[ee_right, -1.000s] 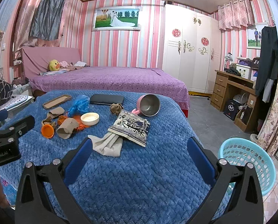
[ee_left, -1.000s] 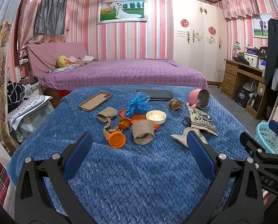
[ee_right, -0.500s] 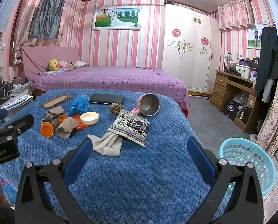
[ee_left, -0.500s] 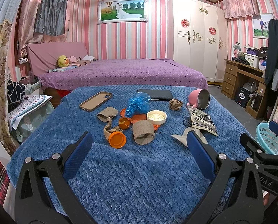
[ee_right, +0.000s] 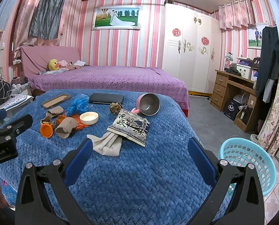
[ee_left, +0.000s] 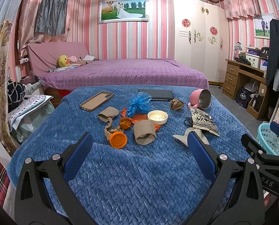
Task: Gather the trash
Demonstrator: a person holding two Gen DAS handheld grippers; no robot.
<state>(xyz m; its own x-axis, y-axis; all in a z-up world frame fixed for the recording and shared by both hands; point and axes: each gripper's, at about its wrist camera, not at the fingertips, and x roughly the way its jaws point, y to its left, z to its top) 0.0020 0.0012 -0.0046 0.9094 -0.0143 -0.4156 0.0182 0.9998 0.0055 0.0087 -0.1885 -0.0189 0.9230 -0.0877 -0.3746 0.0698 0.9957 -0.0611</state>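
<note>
Trash cluster: spread on the blue quilted blanket (ee_left: 139,178), well ahead of both tools, none of it held.
Orange round plastic lid (ee_left: 118,139): nearest item to the left tool, lying flat, touching a tan crumpled stocking (ee_left: 112,127).
Brown cardboard tube (ee_left: 144,132): just right of the orange lid, open end facing the camera.
Orange peel scraps (ee_left: 126,123): behind the tube, beside a cream shallow round lid (ee_left: 157,117).
Blue crinkled plastic wrapper (ee_left: 139,104): behind the peel, standing bunched.
Flattened brown cardboard piece (ee_left: 108,114): left of the wrapper, near the stocking.
Black-and-white printed snack packet (ee_right: 129,127): right side of the cluster, overlapping a beige folded cloth (ee_right: 106,146).
Small brown crumpled wad (ee_right: 115,107): between packet and a black flat phone (ee_right: 106,98).
Other items: pink metal-lined mug (ee_right: 148,104) tipped on its side; tan phone case (ee_left: 96,101) at far left.
Light blue plastic basket (ee_right: 250,165): on the floor to the right of the blanket, well apart from the trash.
Left gripper (ee_left: 139,155): blue-padded tongs spread wide, gripping nothing, hovering over bare blanket.
Right gripper (ee_right: 139,156): tongs likewise spread apart and empty, beige cloth just ahead of the left finger.
</note>
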